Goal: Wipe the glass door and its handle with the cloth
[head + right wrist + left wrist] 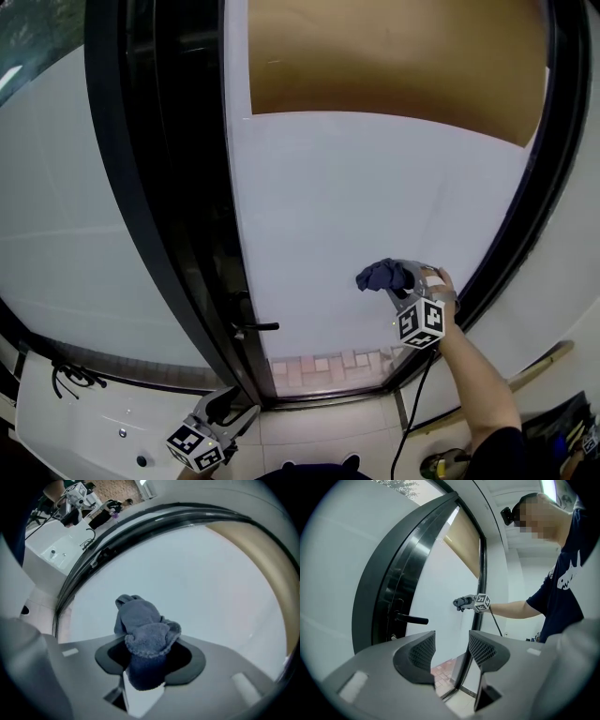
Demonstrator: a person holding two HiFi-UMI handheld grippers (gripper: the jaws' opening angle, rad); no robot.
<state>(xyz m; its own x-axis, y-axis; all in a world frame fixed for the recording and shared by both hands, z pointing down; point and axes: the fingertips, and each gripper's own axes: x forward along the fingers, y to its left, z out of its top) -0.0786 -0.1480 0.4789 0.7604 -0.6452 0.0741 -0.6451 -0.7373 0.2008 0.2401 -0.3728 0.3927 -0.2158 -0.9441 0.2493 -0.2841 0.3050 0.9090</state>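
The right gripper (149, 660) is clamped on a bunched dark blue terry cloth (143, 627), held against the frosted white glass door (356, 206) (lower right of the pane). It seems to touch the glass, though contact is hard to confirm. The slim black lever handle (259, 326) sits well to its left. The left gripper (451, 651) hangs low, jaws apart and empty.

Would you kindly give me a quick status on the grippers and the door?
Right gripper shut on cloth, up at the glass door. Left gripper open, empty, low. Handle clear of both grippers, nothing in the way.
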